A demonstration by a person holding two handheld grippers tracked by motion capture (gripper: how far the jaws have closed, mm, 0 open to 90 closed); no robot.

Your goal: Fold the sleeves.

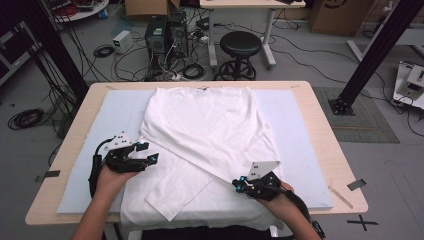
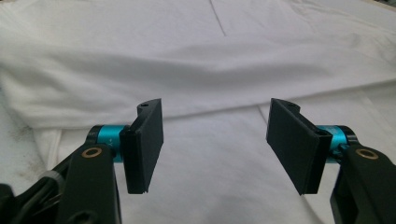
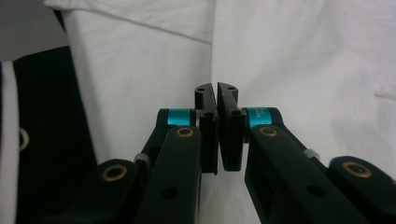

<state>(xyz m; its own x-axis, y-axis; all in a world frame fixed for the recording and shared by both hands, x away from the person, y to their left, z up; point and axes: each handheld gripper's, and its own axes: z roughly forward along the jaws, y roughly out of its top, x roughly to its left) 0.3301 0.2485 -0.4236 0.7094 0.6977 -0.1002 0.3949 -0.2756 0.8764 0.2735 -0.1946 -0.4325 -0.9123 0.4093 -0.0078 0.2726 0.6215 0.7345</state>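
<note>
A white T-shirt (image 1: pixel 205 125) lies spread on the mat, its right side folded diagonally across the body and a sleeve pointing toward the near edge. My left gripper (image 1: pixel 149 152) hovers at the shirt's left edge, jaws wide apart. In the left gripper view it (image 2: pixel 215 140) has only shirt cloth (image 2: pixel 201 60) beyond it and nothing between the pads. My right gripper (image 1: pixel 236 185) sits at the near end of the diagonal fold. In the right gripper view its jaws (image 3: pixel 216 93) are pressed together, and a fold edge (image 3: pixel 212 56) rises right behind them. Whether cloth is pinched is unclear.
A pale blue foam mat (image 1: pixel 295 115) covers most of the wooden table (image 1: pixel 325 130). Behind the table stand a black stool (image 1: pixel 240 45), computer towers (image 1: pixel 157 32) and loose cables on the floor. The shirt's hem hangs over the near table edge.
</note>
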